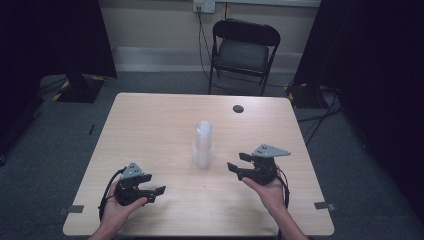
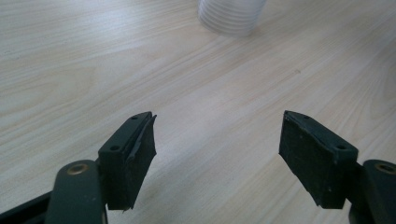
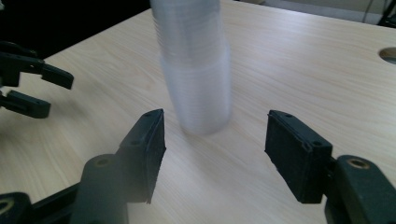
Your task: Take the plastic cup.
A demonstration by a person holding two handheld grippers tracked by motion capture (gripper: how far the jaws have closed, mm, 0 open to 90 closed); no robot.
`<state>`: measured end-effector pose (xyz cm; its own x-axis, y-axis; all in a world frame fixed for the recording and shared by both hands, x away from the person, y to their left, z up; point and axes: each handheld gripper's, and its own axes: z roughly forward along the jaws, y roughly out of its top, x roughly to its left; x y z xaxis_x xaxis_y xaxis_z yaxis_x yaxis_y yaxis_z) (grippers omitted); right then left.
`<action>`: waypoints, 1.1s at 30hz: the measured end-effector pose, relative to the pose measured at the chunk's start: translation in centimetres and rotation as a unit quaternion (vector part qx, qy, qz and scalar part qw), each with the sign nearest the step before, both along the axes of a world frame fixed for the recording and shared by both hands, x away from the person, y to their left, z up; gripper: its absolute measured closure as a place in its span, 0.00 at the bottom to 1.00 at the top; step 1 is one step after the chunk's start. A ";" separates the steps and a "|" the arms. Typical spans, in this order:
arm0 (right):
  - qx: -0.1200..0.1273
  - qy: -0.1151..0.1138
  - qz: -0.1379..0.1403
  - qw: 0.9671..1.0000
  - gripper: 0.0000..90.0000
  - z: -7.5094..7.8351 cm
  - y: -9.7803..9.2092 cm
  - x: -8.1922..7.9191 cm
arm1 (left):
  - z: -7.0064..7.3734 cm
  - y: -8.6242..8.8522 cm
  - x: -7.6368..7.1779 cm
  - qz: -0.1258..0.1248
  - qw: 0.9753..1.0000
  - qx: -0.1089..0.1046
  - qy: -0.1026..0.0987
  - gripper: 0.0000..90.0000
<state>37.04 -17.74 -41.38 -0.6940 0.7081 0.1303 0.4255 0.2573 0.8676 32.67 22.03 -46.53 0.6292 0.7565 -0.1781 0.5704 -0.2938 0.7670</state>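
Observation:
A tall stack of clear plastic cups (image 1: 203, 145) stands upside down near the middle of the wooden table (image 1: 150, 125). My right gripper (image 1: 236, 162) is open to the right of the stack, jaws pointing at it. In the right gripper view the stack of cups (image 3: 198, 70) rises just beyond the open right gripper (image 3: 215, 154). My left gripper (image 1: 155, 192) is open near the table's front left, well short of the cups. Its own view has the open left gripper (image 2: 217, 158) over bare wood, with the base of the stack of cups (image 2: 231, 16) at the top edge.
A round dark cable hole (image 1: 238, 108) sits at the table's back right. A black folding chair (image 1: 243, 50) stands behind the table. Dark curtains hang at both sides. The left gripper (image 3: 32, 88) appears at the left edge of the right gripper view.

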 end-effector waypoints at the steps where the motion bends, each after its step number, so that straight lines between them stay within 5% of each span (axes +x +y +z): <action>1: 0.000 0.000 0.000 1.000 0.42 0.0 0.0 0.0 | 0.0 0.0 0.0 0.000 1.000 0.000 0.000 0.30; 11: 0.005 -0.018 0.032 0.999 0.42 1.2 2.4 1.5 | 0.0 0.3 0.1 0.003 1.000 -0.002 0.001 0.30; 33: 0.021 -0.039 0.067 0.997 0.21 2.6 6.6 6.3 | -0.3 0.6 -0.7 0.014 1.000 0.002 -0.001 0.30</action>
